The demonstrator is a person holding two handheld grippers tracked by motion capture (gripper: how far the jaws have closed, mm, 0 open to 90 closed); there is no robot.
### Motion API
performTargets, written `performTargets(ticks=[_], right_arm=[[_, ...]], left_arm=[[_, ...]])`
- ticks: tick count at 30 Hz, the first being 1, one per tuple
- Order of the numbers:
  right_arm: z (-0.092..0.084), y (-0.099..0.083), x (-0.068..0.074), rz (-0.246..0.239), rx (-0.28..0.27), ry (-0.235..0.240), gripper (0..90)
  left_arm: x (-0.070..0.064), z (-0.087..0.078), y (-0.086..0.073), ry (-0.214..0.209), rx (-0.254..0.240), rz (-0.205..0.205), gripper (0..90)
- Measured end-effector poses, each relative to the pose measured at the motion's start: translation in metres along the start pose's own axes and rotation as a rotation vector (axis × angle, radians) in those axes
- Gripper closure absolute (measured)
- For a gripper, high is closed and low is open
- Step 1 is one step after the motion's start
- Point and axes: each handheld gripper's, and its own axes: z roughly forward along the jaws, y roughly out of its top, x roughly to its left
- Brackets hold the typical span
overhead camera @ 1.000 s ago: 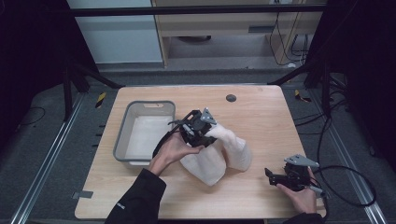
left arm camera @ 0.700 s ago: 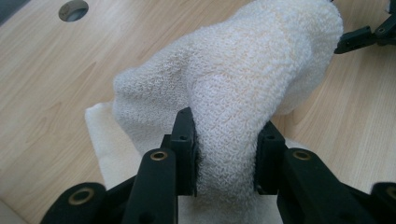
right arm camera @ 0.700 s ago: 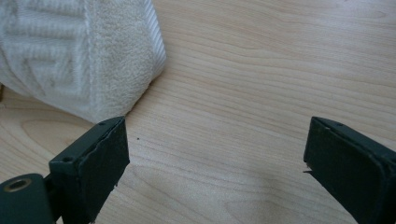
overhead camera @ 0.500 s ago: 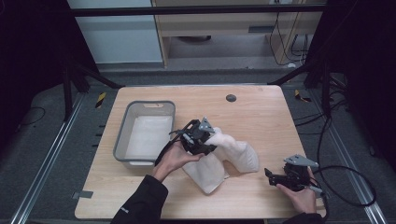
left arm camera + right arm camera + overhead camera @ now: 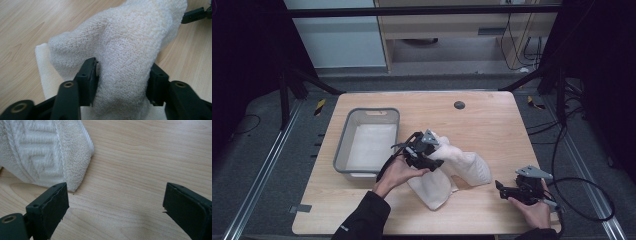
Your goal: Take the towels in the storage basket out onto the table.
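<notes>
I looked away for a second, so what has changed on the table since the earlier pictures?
The left gripper, shut on a fold of the white towel, has drawn back toward the person, and the towel has spread out to the right. The right gripper stayed open at the table's near right edge; the grey bin did not move.

One white towel (image 5: 452, 170) mid-tabletop, one grey bin (image 5: 367, 142) near the left edge, one dark disc (image 5: 459, 105) by the far edge, two grippers, left (image 5: 424, 152), right (image 5: 507, 189)
</notes>
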Motion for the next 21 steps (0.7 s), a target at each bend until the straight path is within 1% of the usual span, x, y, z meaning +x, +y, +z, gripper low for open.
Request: performTargets(ticks=[3,6,9,10,11,12,14,18,21], right_arm=[[0.0,0.0,0.0,-0.001,0.0,-0.001,6.4],[0.0,0.0,0.0,-0.001,-0.001,-0.003,6.4],[0.0,0.0,0.0,-0.001,0.0,-0.003,6.3],[0.0,0.0,0.0,-0.001,0.001,-0.003,6.3],[0.0,0.0,0.0,-0.001,0.001,-0.004,6.3],[0.0,0.0,0.0,-0.001,0.001,-0.004,6.3],[0.0,0.0,0.0,-0.001,-0.001,-0.004,6.3],[0.0,0.0,0.0,-0.002,0.0,-0.006,6.1],[-0.001,0.0,0.0,-0.002,-0.001,-0.006,6.2]], left_arm=[[-0.001,-0.002,-0.003,0.002,-0.014,-0.002,40.5],[-0.002,-0.007,-0.004,0.016,-0.03,0.005,34.9],[-0.002,-0.017,-0.006,0.008,-0.058,0.0,31.1],[-0.002,-0.017,-0.006,0.008,-0.058,0.0,30.6],[-0.003,-0.023,-0.008,0.007,-0.069,-0.002,29.9],[-0.003,-0.023,-0.008,0.007,-0.069,-0.002,29.2],[-0.003,-0.028,-0.009,0.006,-0.077,-0.003,28.5],[-0.004,-0.039,-0.015,0.023,-0.095,-0.007,26.5],[-0.004,-0.047,-0.021,0.038,-0.121,-0.026,25.9]])
